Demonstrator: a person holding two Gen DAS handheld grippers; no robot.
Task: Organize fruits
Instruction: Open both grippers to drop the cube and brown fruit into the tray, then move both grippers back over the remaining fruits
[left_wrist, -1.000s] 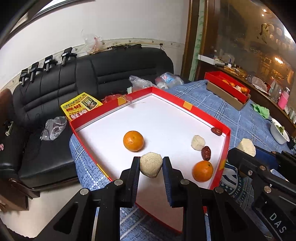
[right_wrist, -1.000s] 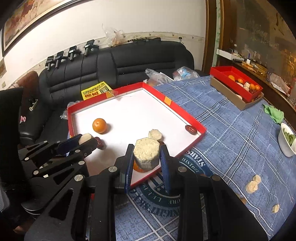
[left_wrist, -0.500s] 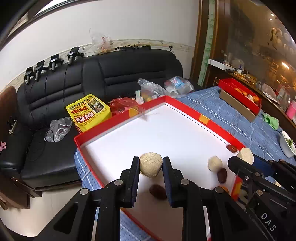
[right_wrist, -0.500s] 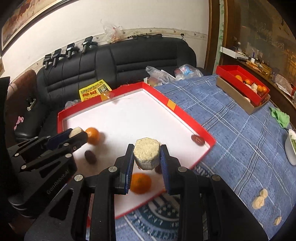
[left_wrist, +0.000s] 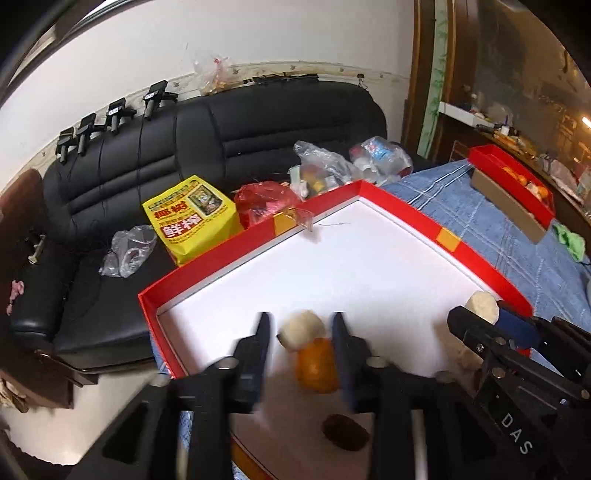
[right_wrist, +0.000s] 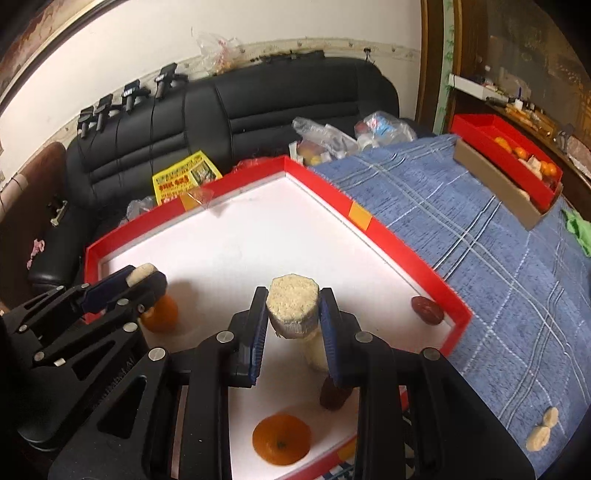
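Fruit chunks are going into the red tray (left_wrist: 207, 266) one per hand. At lower centre of the left view, our left gripper (left_wrist: 300, 349) has just been spreading its jaws, so the pale chunk (left_wrist: 301, 328) sits loose between them, blurred, above an orange (left_wrist: 317, 365). Only the right view shows our right gripper (right_wrist: 291, 325) clamped on its cut piece (right_wrist: 291, 306) over the white floor, plus banana slices (right_wrist: 543, 430) lower right on the tablecloth (right_wrist: 480, 258).
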